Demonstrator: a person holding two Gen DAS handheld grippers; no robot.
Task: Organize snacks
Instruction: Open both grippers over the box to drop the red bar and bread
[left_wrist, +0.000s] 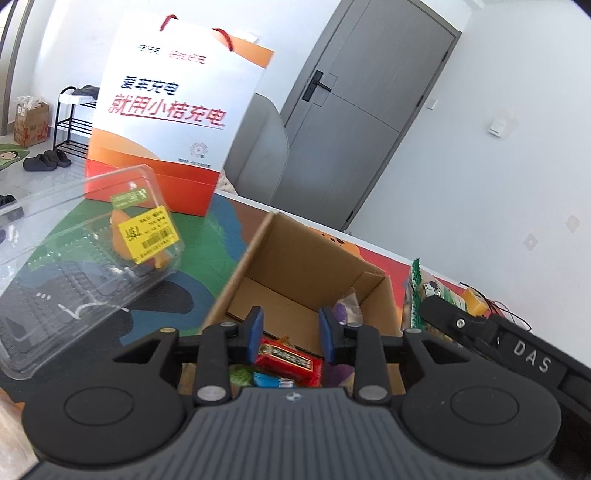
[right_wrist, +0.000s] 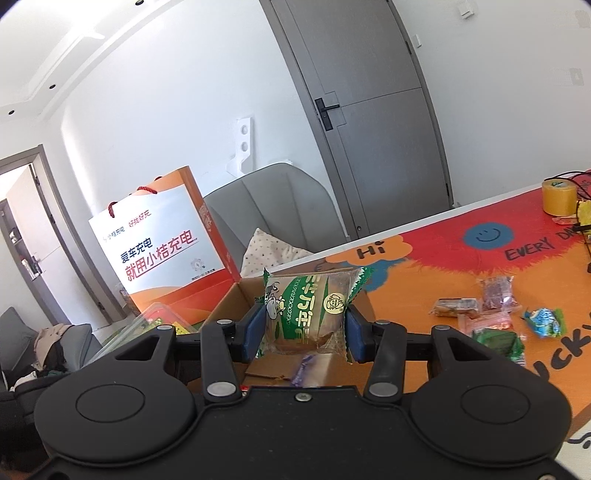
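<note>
An open cardboard box (left_wrist: 306, 258) stands on the colourful table mat and holds a red snack pack (left_wrist: 286, 360), a purple wrapper (left_wrist: 345, 308) and other small snacks. My left gripper (left_wrist: 291, 334) is open and empty, just above the box's near side. My right gripper (right_wrist: 304, 326) is shut on a green-and-clear bread packet (right_wrist: 308, 310) and holds it over the same box (right_wrist: 236, 299). That packet (left_wrist: 417, 295) and the right gripper's body also show at the right of the left wrist view.
A white-and-orange paper bag (left_wrist: 177, 110) stands behind the box. A clear plastic clamshell (left_wrist: 85, 258) lies left of it. Several loose wrapped snacks (right_wrist: 487, 314) lie on the mat to the right. A yellow tape roll (right_wrist: 559, 195) and cables sit far right. A grey chair (right_wrist: 273, 206) stands beyond the table edge.
</note>
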